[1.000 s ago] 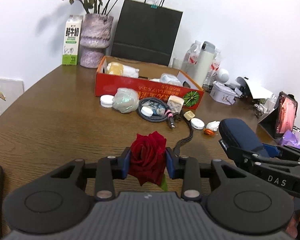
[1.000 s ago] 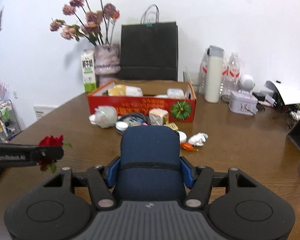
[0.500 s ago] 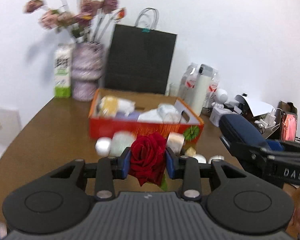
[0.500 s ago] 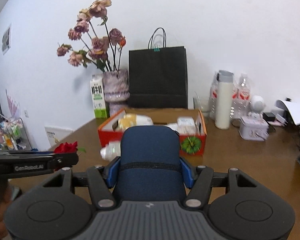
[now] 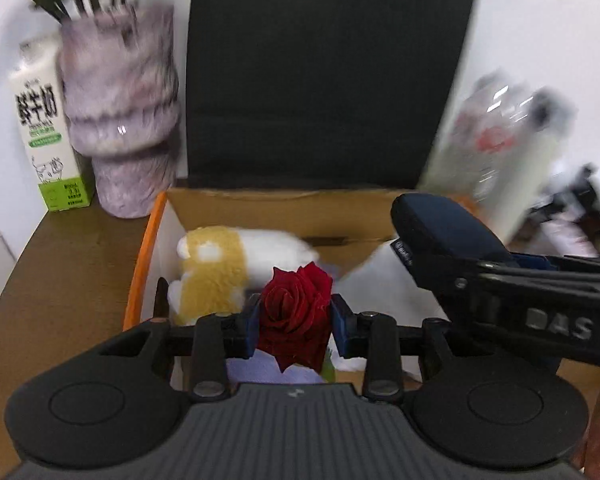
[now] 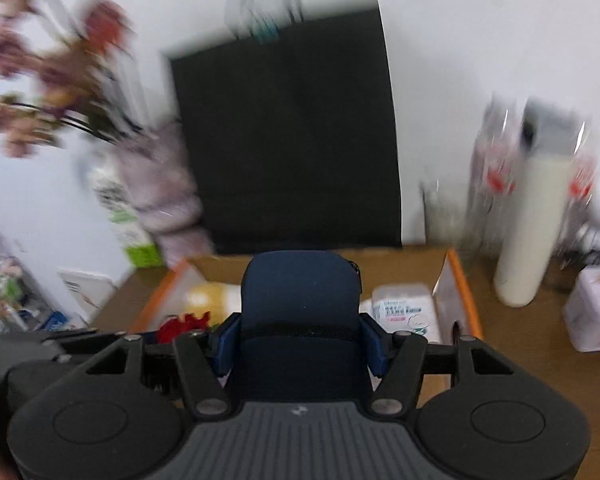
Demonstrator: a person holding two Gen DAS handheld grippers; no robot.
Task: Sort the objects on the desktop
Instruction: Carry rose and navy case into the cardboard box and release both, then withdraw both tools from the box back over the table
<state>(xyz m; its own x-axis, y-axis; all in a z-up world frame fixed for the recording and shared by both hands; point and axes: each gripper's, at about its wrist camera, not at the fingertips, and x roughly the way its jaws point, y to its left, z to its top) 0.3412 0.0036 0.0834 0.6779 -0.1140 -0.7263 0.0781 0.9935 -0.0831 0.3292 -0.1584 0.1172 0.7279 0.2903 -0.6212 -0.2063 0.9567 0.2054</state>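
Left tongs (image 5: 294,322) opening around a rose; right tongs (image 6: 298,340) clamped on a dark pouch.

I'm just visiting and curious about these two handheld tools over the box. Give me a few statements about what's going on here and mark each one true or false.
1. The left gripper has a red rose between its jaws. True; the jaws are opening.
2. The right gripper holds a milk carton. False: it grips a dark blue case; the milk carton stands on the table beside the vase.
3. Both grippers are above the open cardboard box. True.
4. The box is empty. False: a yellow and white plush toy and a white pack lie in it.
5. A black paper bag stands behind the box. True.
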